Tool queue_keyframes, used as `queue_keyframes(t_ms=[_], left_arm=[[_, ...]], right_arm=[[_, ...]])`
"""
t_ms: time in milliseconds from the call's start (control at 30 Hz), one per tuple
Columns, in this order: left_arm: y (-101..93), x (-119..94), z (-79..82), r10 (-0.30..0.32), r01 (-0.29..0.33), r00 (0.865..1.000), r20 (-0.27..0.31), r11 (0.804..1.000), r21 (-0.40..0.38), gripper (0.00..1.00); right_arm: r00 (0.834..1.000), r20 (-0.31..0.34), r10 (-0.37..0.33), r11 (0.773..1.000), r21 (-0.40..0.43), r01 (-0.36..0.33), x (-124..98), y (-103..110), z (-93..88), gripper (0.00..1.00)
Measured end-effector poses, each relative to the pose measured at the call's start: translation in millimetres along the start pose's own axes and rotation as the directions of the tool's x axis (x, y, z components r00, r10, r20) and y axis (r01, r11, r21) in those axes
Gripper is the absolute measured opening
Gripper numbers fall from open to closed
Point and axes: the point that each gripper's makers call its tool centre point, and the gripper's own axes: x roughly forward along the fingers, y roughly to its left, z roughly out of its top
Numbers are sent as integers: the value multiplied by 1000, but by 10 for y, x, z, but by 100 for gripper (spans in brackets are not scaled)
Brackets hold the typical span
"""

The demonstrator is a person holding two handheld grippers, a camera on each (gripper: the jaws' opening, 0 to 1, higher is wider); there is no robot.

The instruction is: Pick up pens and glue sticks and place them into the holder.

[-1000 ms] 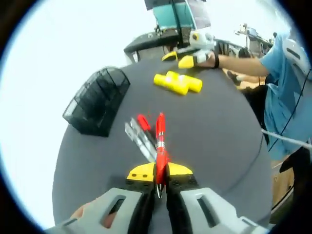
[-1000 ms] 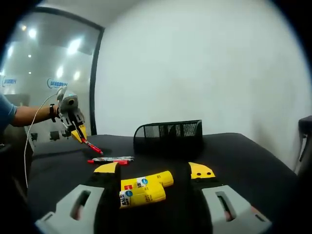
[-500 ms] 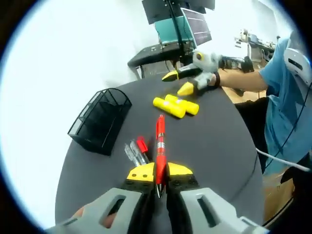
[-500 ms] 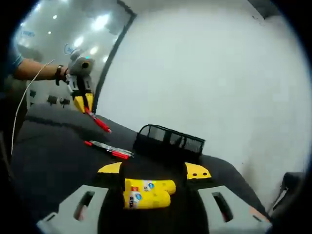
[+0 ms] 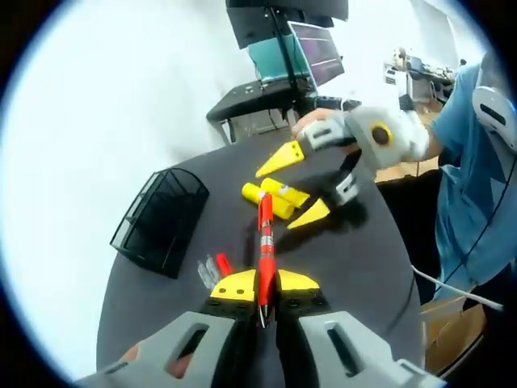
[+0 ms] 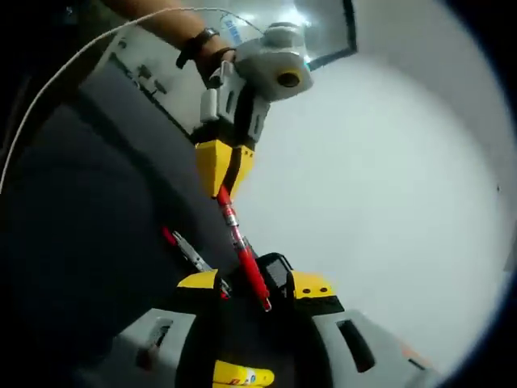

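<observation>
red pen (image 5: pixel 265 242) pinched in left gripper (image 5: pixel 263 297), right gripper (image 5: pixel 309 187) spread over glue sticks (image 5: pixel 273 196); advised: carry upright above mesh holder (image 5: pixel 159 219), release tip-down inside rim.

The left gripper (image 5: pixel 264 301) has its jaws closed tight, gripping a red pen (image 5: pixel 265 246). The right gripper (image 5: pixel 311 187) hangs with jaws spread wide apart.

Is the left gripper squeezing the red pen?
Touching. In the left gripper view, the left gripper has its jaws closed on the red pen, which sticks straight out between them with no gap showing.
</observation>
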Motion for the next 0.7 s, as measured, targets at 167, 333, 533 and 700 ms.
queue_keyframes(t_ms=[167,333,533,700], left_arm=[[-60,9,95,-5,5,1000,12,1000,17,4],[-105,23,168,-9,9,1000,24,1000,30,4],[-130,-28,278,7,-9,996,87,999,31,5],[-92,-121,375,50,-52,986,159,999,12,9]], right_arm=[[999,-9,-35,993,-115,33,42,25,74,26],[996,-43,-79,982,-174,71,77,4,51,14],[995,-68,-78,991,-116,69,23,-25,31,7],[994,-68,-82,996,-43,79,-24,-52,35,5]])
